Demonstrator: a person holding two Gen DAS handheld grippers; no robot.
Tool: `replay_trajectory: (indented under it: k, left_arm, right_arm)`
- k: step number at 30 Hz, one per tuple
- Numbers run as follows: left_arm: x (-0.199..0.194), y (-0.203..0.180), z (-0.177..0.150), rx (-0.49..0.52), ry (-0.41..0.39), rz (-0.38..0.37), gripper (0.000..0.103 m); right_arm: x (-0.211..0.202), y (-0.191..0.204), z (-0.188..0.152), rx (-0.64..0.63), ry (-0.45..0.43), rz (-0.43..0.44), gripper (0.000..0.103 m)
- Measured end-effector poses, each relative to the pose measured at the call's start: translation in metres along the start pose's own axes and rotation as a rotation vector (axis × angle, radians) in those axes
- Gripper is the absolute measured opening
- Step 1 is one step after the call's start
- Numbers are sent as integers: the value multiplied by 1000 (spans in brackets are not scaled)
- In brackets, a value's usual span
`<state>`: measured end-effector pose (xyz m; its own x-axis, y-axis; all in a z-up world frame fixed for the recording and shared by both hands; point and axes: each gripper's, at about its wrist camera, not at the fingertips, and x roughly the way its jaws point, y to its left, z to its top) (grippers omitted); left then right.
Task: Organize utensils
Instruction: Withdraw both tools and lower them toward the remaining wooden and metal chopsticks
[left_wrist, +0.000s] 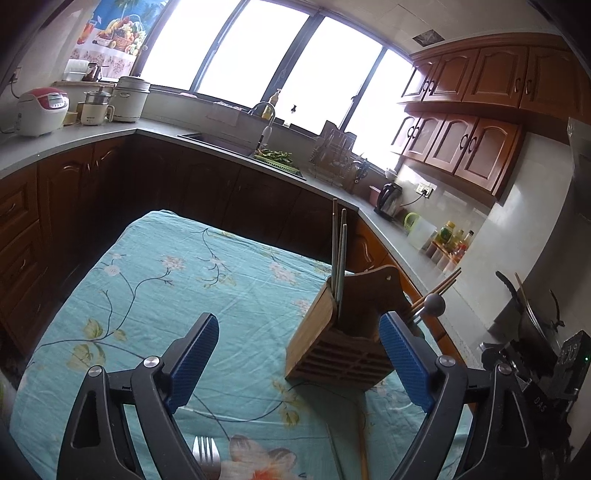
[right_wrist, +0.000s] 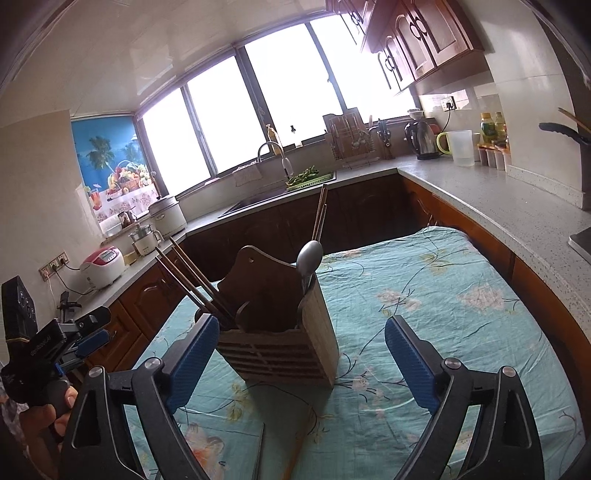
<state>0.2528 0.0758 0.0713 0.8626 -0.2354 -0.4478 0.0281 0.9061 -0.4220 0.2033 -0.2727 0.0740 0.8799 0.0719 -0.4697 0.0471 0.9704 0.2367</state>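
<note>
- A wooden utensil holder (right_wrist: 280, 332) with a slatted front and a tall curved back panel pierced by a small hole stands upright on a teal floral tablecloth.
- Two grey metal chopsticks (left_wrist: 339, 254) stand nearly upright in one end compartment of the holder.
- Brown wooden chopsticks (right_wrist: 192, 280) lean out at a slant from the compartment at the other end.
- A grey metal spoon (right_wrist: 309, 258) stands bowl-up inside the holder, with another brown pair of chopsticks (right_wrist: 320, 214) rising behind it.
- A silver metal fork (left_wrist: 205, 452) lies on the cloth, tines pointing away.
- A light wooden chopstick (right_wrist: 300, 439) lies flat on the cloth in front of the holder.
- A thin grey metal chopstick (right_wrist: 260, 448) lies just beside it.
</note>
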Motion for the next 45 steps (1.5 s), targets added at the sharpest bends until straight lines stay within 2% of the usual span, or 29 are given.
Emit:
replay_trajectory:
  k: [6, 11, 27, 30, 35, 37, 41, 45]
  left_arm:
    - [-15, -3, -15, 9, 52, 10, 89]
    - [-19, -10, -14, 22, 93, 14, 89]
    - [-9, -16, -27, 45, 219, 62, 88]
    - [2, -20, -33, 70, 256, 68, 88]
    - [21, -24, -42, 82, 318, 74, 80]
    - [29, -25, -45, 82, 339, 75, 78]
    - [38, -24, -47, 85, 364, 79, 76]
    - [47, -24, -51, 89, 381, 80, 74]
  right_arm:
    - [-16, -5, -15, 9, 19, -8, 93]
    - [-18, -8, -28, 18, 49, -14, 93]
    - [12, -2, -60, 25, 184, 2, 91]
    - [27, -1, -67, 20, 231, -2, 81]
    - [58, -1, -81, 12, 325, -14, 50]
    - [70, -1, -87, 5, 356, -16, 43]
    - [90, 1, -95, -4, 402, -16, 31]
    - [105, 7, -101, -38, 433, -20, 28]
